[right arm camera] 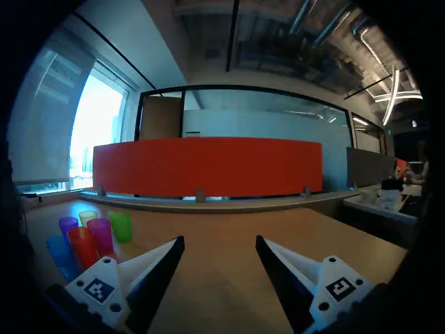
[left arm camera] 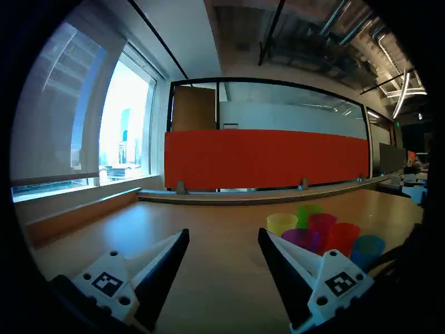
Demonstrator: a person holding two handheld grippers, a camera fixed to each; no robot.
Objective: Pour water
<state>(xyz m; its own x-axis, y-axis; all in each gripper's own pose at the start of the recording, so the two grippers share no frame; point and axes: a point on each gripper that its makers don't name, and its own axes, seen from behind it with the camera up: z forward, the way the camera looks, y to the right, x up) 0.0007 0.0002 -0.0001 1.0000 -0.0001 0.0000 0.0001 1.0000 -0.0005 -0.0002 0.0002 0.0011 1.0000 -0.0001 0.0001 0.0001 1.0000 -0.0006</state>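
Several coloured plastic cups stand clustered on the wooden table (left arm camera: 222, 222): a yellow cup (left arm camera: 281, 224), a green cup (left arm camera: 308, 214), a pink cup (left arm camera: 322, 224), a purple cup (left arm camera: 301, 238), an orange-red cup (left arm camera: 342, 237) and a blue cup (left arm camera: 367, 250). They lie ahead and to the right of my left gripper (left arm camera: 223, 238), which is open and holds nothing. The right gripper view has the same cluster on the left, with the green cup (right arm camera: 120, 226) and orange-red cup (right arm camera: 83, 245). My right gripper (right arm camera: 219, 243) is open, with bare table between its fingers.
A long red divider panel (left arm camera: 267, 158) runs along the far edge of the table. A bright window (left arm camera: 119, 133) and a wooden ledge (left arm camera: 78, 214) line the left side. Another desk with objects (right arm camera: 384, 197) stands at the far right.
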